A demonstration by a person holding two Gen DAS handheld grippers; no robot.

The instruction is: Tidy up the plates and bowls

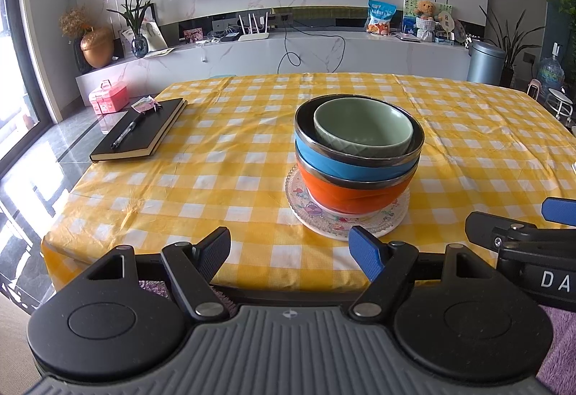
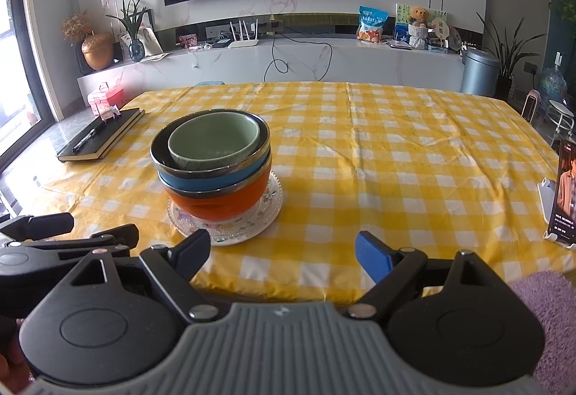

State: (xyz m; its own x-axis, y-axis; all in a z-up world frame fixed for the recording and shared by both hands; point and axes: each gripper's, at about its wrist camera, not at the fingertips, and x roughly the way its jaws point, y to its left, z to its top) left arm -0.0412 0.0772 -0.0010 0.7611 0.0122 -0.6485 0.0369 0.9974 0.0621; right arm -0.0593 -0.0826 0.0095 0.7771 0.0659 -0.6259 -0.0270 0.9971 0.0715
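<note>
A green bowl (image 1: 363, 128) sits inside a blue bowl (image 1: 338, 164), which sits inside an orange bowl (image 1: 345, 195). The stack rests on a patterned glass plate (image 1: 313, 215) over a white plate on the yellow checked tablecloth (image 1: 223, 157). The same stack shows in the right wrist view: green bowl (image 2: 214, 141), blue bowl (image 2: 212, 179), orange bowl (image 2: 223, 204), plate (image 2: 252, 226). My left gripper (image 1: 291, 251) is open and empty at the table's near edge, short of the stack. My right gripper (image 2: 284, 254) is open and empty, to the right of the stack.
A black notebook with a pen (image 1: 140, 130) lies at the far left of the table. A phone on a stand (image 2: 565, 193) stands at the right edge. A pink box (image 1: 108, 98) sits on the floor beyond. The right gripper's body (image 1: 522, 236) shows at right.
</note>
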